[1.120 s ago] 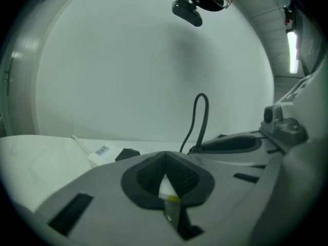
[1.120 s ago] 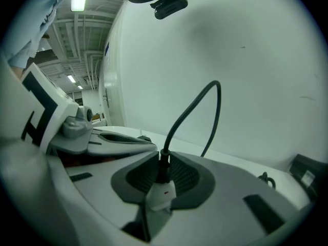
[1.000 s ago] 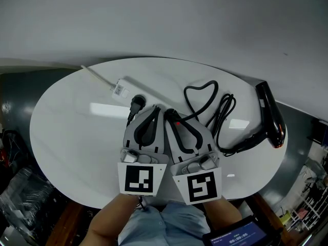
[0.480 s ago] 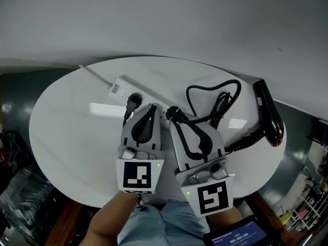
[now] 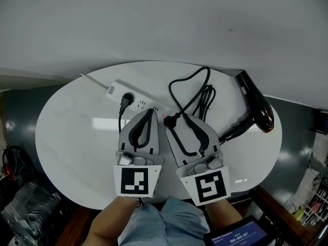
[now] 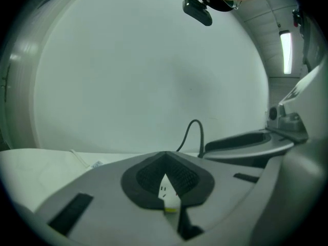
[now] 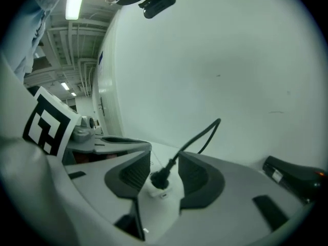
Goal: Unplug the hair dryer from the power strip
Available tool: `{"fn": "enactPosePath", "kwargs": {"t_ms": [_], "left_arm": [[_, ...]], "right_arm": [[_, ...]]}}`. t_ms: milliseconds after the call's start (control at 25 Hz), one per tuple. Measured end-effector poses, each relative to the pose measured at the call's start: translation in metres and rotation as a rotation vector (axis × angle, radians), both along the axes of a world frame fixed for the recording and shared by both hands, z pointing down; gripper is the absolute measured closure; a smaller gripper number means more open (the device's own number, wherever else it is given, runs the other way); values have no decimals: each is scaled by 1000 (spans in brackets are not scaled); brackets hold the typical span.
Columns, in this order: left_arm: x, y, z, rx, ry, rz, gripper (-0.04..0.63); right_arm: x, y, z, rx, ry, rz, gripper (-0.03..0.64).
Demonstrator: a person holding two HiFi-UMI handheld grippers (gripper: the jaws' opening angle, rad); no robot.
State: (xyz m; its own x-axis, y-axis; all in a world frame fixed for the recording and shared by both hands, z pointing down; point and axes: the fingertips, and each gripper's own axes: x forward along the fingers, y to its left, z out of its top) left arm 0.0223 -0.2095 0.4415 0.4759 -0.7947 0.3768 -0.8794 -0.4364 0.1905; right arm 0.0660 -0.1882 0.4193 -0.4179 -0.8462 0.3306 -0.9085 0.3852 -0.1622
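The left gripper (image 5: 147,112) hovers with its tips pressed together. The right gripper (image 7: 164,159) has jaws opening around the black plug (image 7: 160,178), which looks pulled free at the end of the power strip (image 5: 134,99). The hair dryer (image 5: 254,106) lies beyond on the desk (image 5: 77,132). Next, back off clear of the cord.

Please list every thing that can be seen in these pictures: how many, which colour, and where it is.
table: 1, white, oval, under everything.
power strip: 1, white, far left part of the table.
small plug: 1, black, in the power strip's left part.
hair dryer: 1, black, at the table's right edge.
cord: 1, black, looped between hair dryer and power strip.
hair dryer plug: 1, black, by the power strip's right end.
screen: 1, dark and lit, bottom right, below the table.
left tool: 1, grey, over the power strip, jaw tips together.
right tool: 1, grey, jaws opening, with the hair dryer plug between them.
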Motion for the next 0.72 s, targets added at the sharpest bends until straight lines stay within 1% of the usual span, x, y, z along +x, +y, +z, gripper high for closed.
{"fn": "enactPosePath", "kwargs": {"t_ms": [160,280,360,480,600,640,720], "left_arm": [[3,17,-25,47,7,40,597],[0,28,-40,114,-27,97,597],[-4,36,-60,156,-15,100,597],[-12,49,-98,216,52,75,597],[-26,64,-137,327,36,110,597],[-31,70,-150,355,44,109,597],[-39,81,-174,373,89,77,597]], "right_arm": [[5,21,-12,28,20,29,448],[6,31,-30,84,26,57,448],[3,39,-50,140,27,74,448],[-5,54,-86,228,27,96,448],[-14,67,-122,312,31,108,449],[-17,72,-133,338,33,112,455],[-25,80,-154,385,33,119,488]]}}
